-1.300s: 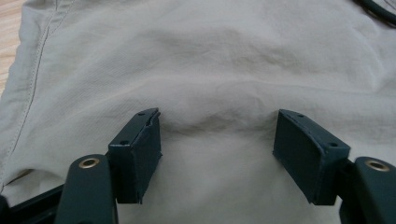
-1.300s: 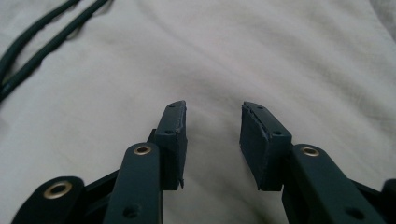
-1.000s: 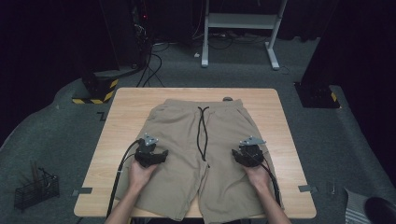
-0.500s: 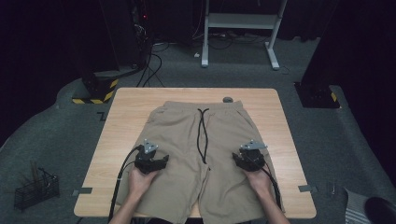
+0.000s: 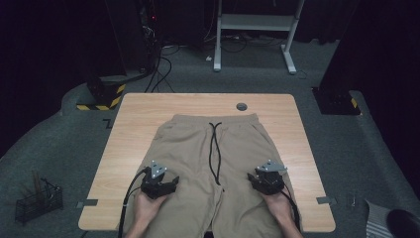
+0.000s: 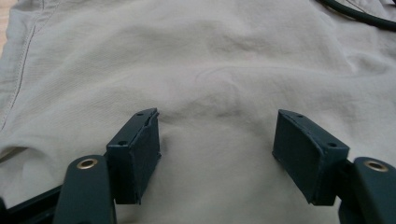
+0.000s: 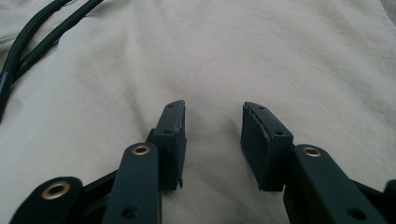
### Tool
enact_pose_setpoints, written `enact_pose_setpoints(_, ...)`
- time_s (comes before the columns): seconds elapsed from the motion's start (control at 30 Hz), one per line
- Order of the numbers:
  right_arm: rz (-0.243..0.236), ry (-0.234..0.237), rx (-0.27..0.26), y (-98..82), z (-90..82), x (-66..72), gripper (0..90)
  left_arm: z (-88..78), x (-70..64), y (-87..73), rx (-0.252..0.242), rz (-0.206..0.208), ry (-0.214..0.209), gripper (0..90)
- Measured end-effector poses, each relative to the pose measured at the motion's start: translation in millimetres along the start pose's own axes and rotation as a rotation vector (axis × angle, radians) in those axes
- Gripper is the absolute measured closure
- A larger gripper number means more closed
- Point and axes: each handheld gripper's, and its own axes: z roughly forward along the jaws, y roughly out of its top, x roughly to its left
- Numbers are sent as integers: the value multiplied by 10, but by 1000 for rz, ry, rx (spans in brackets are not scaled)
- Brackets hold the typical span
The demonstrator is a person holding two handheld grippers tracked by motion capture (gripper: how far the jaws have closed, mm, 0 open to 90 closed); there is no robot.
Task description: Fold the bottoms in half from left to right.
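High view: a pair of khaki shorts (image 5: 218, 163) lies flat on a light wooden table (image 5: 133, 124), near the middle and reaching the near edge. Its long axis runs from the far side of the table toward the person, with the waistband pointing away and the two legs pointing toward the person. The cloth is a plain beige, mostly smooth with a few soft creases, and a side seam shows along one edge. A dark drawstring (image 5: 215, 153) hangs from the middle of the waistband and trails down the front between the legs. The left gripper (image 5: 171, 186) is over the left leg of the shorts, and the right gripper (image 5: 255, 179) is over the right leg, well apart from each other, each held in a hand that enters from the bottom. In the left gripper view the jaws stand wide apart above bare cloth, clamping nothing. In the right gripper view the jaws stand apart, with a narrower gap, also on nothing, with the drawstring off to the upper left.
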Motion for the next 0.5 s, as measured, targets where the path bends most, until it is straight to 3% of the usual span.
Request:
enact_pose_setpoints(0.33, -7, 7, -12, -180, -176, 121, 601, -207, -173, -181, 1, 3, -13, 315)
enact_pose_setpoints(0.37, -4, 8, -10, -185, -185, 131, 598, -208, -166, -164, 11, -5, -18, 314)
enact_pose_setpoints(0.47, 9, 19, 1, -145, -163, 110, 542, -157, -73, -33, 31, -54, -87, 304)
enact_pose_setpoints(0.5, 18, 22, 0, -114, -145, 95, 542, -130, -45, 29, 24, -56, -82, 297)
